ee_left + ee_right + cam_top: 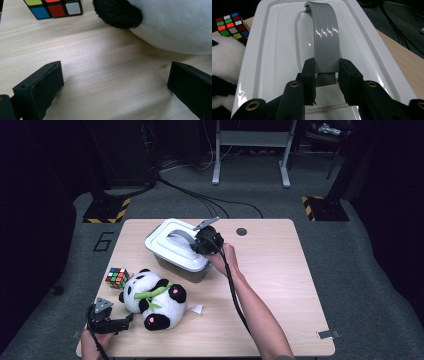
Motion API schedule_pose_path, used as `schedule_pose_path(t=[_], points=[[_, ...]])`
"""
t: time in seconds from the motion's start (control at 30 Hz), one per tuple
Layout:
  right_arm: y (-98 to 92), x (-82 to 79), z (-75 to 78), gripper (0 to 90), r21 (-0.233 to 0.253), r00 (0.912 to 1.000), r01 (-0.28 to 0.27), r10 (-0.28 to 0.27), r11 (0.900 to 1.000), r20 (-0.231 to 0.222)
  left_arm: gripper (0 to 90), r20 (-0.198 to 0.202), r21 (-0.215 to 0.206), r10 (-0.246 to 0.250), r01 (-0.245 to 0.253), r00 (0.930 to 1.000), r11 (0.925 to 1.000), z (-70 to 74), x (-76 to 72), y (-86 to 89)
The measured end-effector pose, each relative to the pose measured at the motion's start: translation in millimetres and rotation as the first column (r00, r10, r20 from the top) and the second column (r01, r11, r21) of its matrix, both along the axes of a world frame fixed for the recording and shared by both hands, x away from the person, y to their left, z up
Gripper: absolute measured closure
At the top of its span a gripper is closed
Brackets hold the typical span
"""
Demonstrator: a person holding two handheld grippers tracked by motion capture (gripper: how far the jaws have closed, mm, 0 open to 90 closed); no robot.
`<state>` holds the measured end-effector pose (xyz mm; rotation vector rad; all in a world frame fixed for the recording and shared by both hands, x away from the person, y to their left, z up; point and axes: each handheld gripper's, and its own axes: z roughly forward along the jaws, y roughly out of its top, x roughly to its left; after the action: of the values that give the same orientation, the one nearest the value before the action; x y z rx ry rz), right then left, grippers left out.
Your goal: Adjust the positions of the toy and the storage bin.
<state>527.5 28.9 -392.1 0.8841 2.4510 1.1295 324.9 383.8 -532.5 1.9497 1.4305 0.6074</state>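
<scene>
Right gripper view: we are pinching the grey handle (325,42) squarely with the right hand-held gripper (326,75), lifting the white lid (274,62) straight up, while the left hand-held gripper (112,82) is hovering spread over the desk (107,62).

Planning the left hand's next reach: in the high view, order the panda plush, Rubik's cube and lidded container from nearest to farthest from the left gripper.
1. Panda plush, just right of the left gripper.
2. Rubik's cube, beyond, at the table's left edge.
3. Lidded container, farthest, mid-table.

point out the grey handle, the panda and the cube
grey handle (325,37), right gripper view, middle of the strap
panda (150,295), high view, white belly
cube (117,277), high view, top face
</scene>
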Motion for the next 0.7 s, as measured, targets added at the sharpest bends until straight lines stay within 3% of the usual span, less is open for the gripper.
schedule_pose_path(t=[0.7], points=[[-38.0,-39.0,2.1,67.1,-0.013,0.9936,0.112,-0.112,0.994,-0.011,0.5,-0.001,-0.001,0.001,-0.001,1.0000,1.0000,0.2,0.0,0.2]])
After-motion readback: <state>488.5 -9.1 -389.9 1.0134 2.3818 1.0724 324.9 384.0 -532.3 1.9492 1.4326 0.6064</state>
